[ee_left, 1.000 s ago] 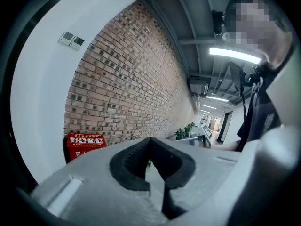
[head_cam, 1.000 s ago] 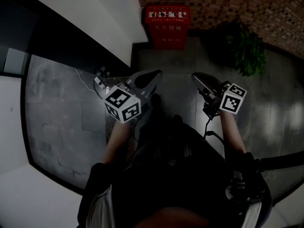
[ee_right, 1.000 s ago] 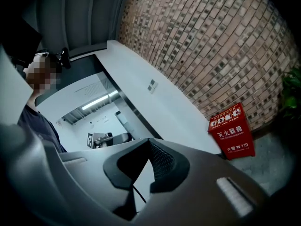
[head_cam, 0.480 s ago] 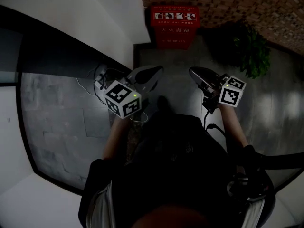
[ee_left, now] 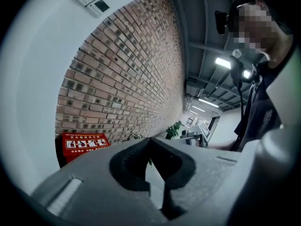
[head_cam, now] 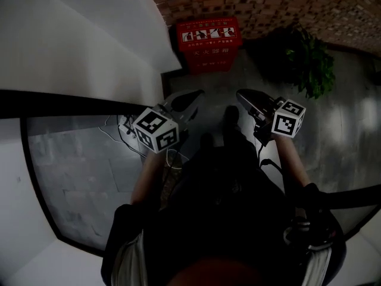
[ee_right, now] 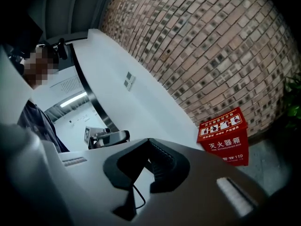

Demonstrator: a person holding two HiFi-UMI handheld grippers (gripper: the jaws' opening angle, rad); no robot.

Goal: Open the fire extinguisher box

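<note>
Item: fire extinguisher box (head_cam: 208,43), red, apparently unopened, on the floor against the brick wall (head_cam: 274,5).
Change: my view has swung, and a foot (head_cam: 229,119) now reaches toward the box (approach only, I judge).
Left tool (head_cam: 191,94), right tool (head_cam: 244,94): both pressed together, empty, well short of the box.

The red metal fire extinguisher box (ee_right: 225,138), at the right of the right gripper view, carries large white characters "灭火器箱" on its front. A smaller line beneath them ends in "119". Its lid bears a white strip of four pictograms, with a row of characters too small to read.
</note>
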